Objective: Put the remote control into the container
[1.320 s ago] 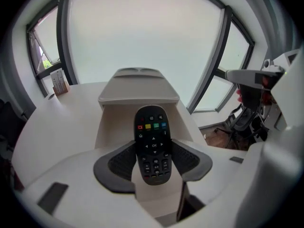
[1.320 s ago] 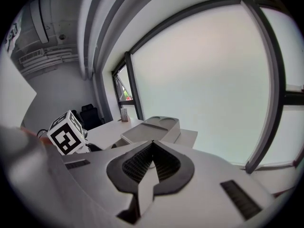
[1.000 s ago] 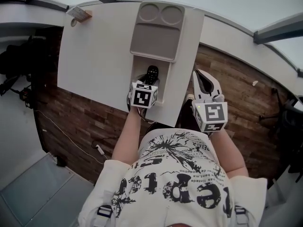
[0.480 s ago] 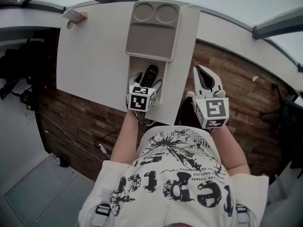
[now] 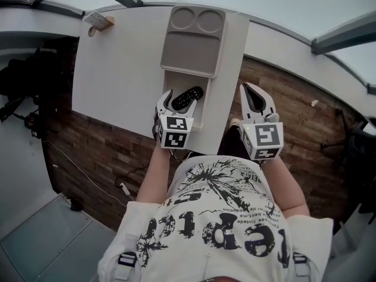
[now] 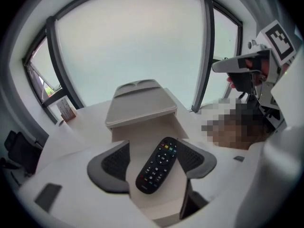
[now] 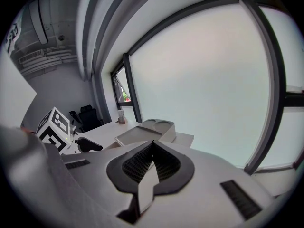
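The black remote control lies slanted on the floor of the open compartment at the near end of the beige container. My left gripper sits at the compartment's near end. Its jaws are opening, with the remote between them and the left pad clear of it. My right gripper hangs shut and empty off the table's right edge, over the wooden floor.
The container stands on a white table, with two round cup wells at its far end and a flat lid in the middle. A small box sits at the far left corner. A black chair stands left of the table.
The left jaws have spread and let go of the remote, which now lies slanted in the compartment. The left gripper has drawn back toward the person. The right gripper has barely moved.
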